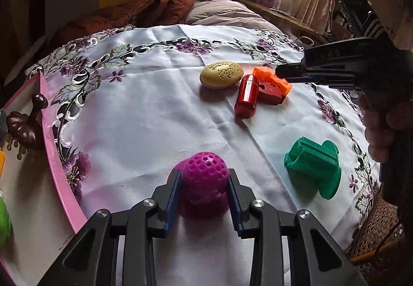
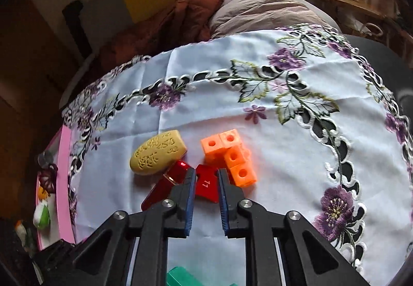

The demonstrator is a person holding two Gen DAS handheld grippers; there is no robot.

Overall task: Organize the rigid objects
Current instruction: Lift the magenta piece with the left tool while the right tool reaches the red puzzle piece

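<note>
Both grippers hang over a white tablecloth (image 1: 144,115) embroidered with purple flowers. From the left wrist view, the left gripper (image 1: 204,184) has its blue-padded fingers (image 1: 172,198) pressed against the sides of a magenta perforated ball (image 1: 206,180), which sits on the cloth at about 6 o'clock. At 4 o'clock from the ball lies a green plastic part (image 1: 312,166) with a flange. Up at 1 o'clock sits a cluster: a yellow oval carved piece (image 1: 222,74), a red capsule-shaped cylinder (image 1: 246,96) just beside it, a dark red block (image 1: 271,94) and an orange cube piece (image 1: 271,78) with holes. At 9 o'clock a pink-rimmed tray (image 1: 55,157) holds a dark brown figure (image 1: 24,126).

From the right wrist view, the right gripper (image 2: 206,182) reaches into that cluster, its jaws closed on the dark red block (image 2: 206,184), marked "11", the pads pinching its sides. The red cylinder (image 2: 165,186) touches the outside of the left finger at 9 o'clock; the orange cubes (image 2: 229,157) lie at 1 o'clock, the yellow piece (image 2: 157,152) at 10 o'clock.
</note>
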